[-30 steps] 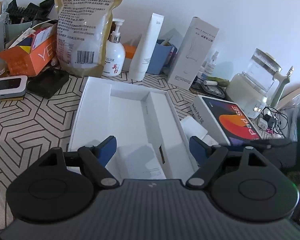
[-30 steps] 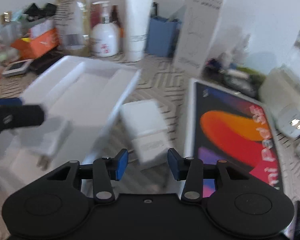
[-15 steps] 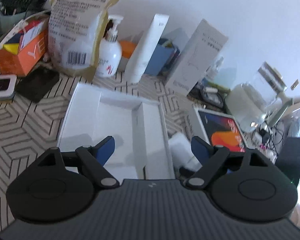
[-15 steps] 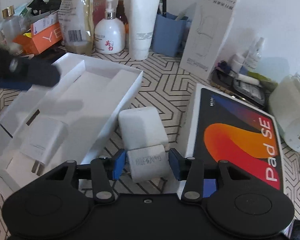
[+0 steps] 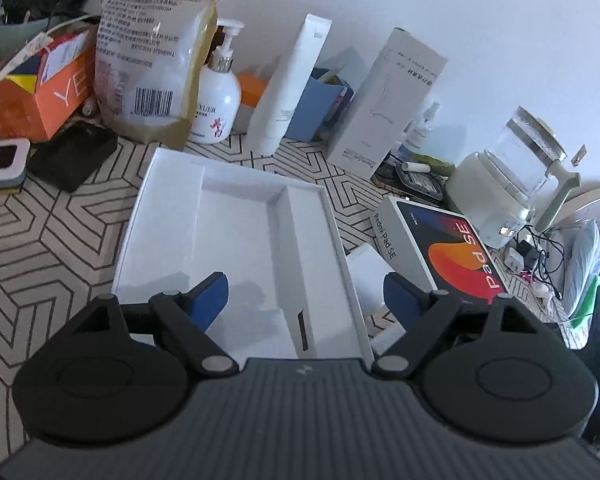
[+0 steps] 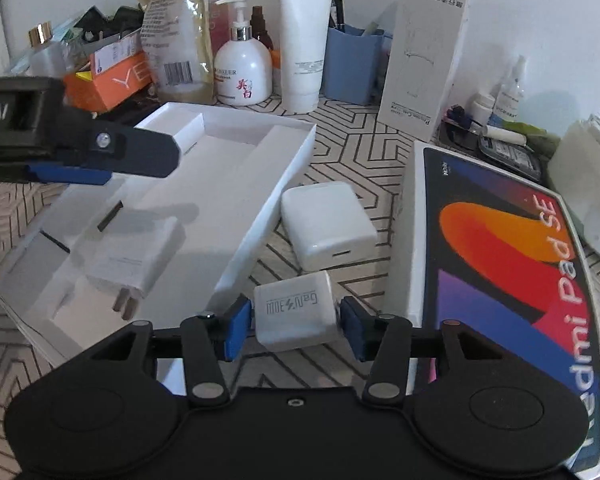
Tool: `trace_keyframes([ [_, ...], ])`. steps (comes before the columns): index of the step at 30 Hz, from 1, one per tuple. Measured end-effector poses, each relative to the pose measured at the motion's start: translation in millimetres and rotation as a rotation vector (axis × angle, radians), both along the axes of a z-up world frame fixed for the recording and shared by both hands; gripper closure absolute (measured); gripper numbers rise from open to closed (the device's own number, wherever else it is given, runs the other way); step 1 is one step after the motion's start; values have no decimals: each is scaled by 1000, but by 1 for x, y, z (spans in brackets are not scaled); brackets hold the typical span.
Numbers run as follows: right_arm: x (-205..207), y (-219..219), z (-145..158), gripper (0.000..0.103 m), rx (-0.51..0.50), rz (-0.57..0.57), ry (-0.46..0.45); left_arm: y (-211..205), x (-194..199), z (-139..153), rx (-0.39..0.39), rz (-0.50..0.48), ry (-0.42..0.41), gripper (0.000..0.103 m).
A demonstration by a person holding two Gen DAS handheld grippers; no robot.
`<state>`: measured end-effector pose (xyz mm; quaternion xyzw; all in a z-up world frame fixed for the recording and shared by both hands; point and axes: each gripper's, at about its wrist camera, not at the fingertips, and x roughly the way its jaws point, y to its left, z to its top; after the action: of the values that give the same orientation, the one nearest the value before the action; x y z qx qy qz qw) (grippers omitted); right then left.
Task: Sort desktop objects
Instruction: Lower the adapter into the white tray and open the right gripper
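Right wrist view: my right tongs [image 6: 296, 322] straddle a "GaN 30W" charger [image 6: 295, 314], grip uncertain; my left tongs [image 5: 305, 296] gape over the white tray [image 6: 260, 220] holding a plug adapter [image 6: 134, 262]; "Redmi Pad SE" box [image 6: 508, 280] right.

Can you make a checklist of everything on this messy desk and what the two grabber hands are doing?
Surface: desk with a hexagon pattern.
Job's things: open white box holding a white plug; GaN charger and white case on the desk beside it; Redmi box.
Clutter: pouch, pump bottle, tube, kettle.
Grippers: left gripper open over the white box; right gripper around the GaN charger, grip unclear.
Cables: black tangle by the kettle.
Surroundings: white wall.
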<state>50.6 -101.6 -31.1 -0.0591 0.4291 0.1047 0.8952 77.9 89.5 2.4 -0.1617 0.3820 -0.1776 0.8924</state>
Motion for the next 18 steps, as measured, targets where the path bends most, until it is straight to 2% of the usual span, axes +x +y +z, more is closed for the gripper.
trace_keyframes([
  [4, 2, -2, 0, 50, 33, -16, 3, 3, 0, 1, 18, 21, -16, 18],
  [10, 5, -20, 6, 50, 154, -80, -14, 20, 6, 5, -18, 68, -16, 18],
  [13, 3, -27, 20, 50, 221, -101, -33, 29, 9, 6, -35, 87, -10, 18],
  [18, 16, 2, 39, 50, 245, -19, -65, 36, 11, 6, -23, 140, -17, 18],
])
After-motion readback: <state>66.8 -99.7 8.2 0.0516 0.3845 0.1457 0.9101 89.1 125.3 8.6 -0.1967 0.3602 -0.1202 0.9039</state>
